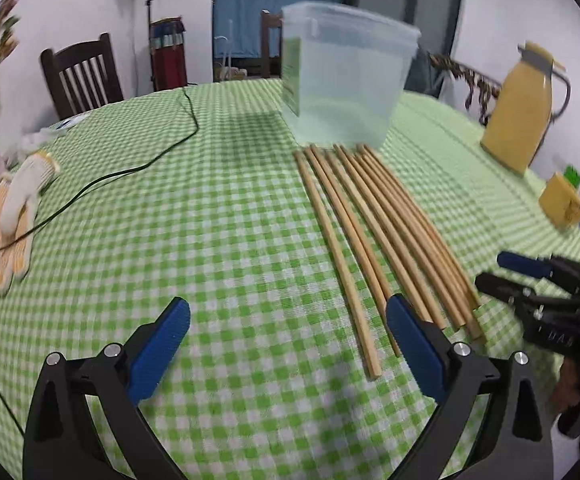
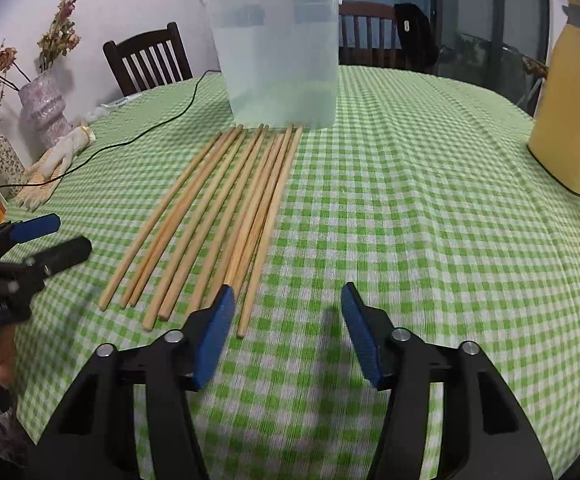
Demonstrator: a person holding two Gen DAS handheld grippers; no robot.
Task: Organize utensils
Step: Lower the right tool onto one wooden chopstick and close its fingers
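Chopsticks (image 2: 217, 216): wooden, fanned flat on checked tablecloth (image 2: 410, 200), far tips just before clear tub (image 2: 277, 52). Right gripper (image 2: 287, 320) and left gripper (image 1: 290, 344): jaws apart, empty, at near ends. Advice: pinch one stick mid-length, lift level toward tub.

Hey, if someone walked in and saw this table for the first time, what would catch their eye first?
Probably the row of wooden chopsticks fanned out side by side on the green checked tablecloth, right in the middle. Just behind their far ends stands a clear plastic tub, and a tall yellow jug stands off at the right edge. Both the left gripper and the right gripper are open near the chopsticks' close ends, holding nothing.
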